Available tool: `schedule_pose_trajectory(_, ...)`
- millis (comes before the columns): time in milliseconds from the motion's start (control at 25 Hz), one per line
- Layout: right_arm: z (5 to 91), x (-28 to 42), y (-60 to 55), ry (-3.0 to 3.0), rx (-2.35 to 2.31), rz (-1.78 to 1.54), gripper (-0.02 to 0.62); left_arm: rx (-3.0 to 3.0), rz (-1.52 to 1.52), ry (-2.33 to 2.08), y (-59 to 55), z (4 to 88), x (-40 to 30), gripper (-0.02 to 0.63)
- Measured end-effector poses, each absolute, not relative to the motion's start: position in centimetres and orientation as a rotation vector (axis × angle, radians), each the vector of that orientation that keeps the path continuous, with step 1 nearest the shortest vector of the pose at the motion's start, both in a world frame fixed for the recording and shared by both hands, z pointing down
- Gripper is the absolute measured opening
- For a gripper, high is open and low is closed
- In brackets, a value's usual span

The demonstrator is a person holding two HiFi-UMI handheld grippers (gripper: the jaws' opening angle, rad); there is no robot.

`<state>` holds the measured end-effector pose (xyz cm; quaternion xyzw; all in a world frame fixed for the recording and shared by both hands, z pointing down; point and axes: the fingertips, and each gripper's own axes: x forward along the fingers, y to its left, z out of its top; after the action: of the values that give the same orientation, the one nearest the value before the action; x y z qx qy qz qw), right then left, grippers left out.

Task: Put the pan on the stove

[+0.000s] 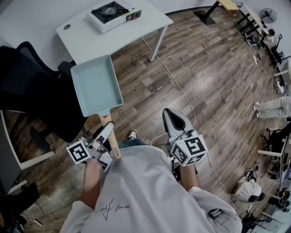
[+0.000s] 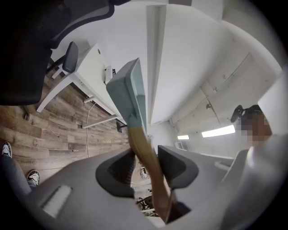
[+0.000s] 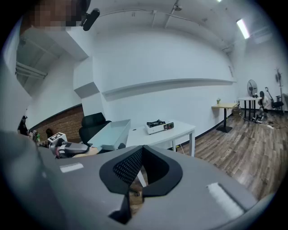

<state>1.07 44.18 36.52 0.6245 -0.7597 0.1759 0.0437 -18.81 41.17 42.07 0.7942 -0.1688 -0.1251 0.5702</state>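
A light blue rectangular pan (image 1: 96,84) with a wooden handle (image 1: 112,139) hangs in the air in front of me, short of the white table (image 1: 136,28). My left gripper (image 1: 104,135) is shut on the handle. In the left gripper view the handle (image 2: 145,152) runs between the jaws and the pan (image 2: 129,90) shows edge-on. The stove (image 1: 112,12), white with a black burner, sits on the table's far side. My right gripper (image 1: 175,120) is at the right, shut and holding nothing. Its own view shows the pan (image 3: 112,133) and the stove (image 3: 158,126) ahead.
A black office chair (image 1: 32,86) stands left of the pan, close to the table's left end. A white cable (image 1: 178,88) trails across the wooden floor from under the table. Another person (image 1: 273,107) is at the far right, and a light desk edge (image 1: 13,150) at the left.
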Motion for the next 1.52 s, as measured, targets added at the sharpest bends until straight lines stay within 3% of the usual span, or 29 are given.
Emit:
schedule_pose_trajectory(720,37.2,2.1,42.8,-2.357,1.896,0.621,-0.004,1.853,-0.312,-0.390,38.0,40.9,-17.1,0.198)
schedule_pose_trajectory(1520,35.9,3.7,24.3,-2.323,1.917,0.640,-0.003,1.875,-0.298,-0.331,19.7,38.6,-14.9,0.198)
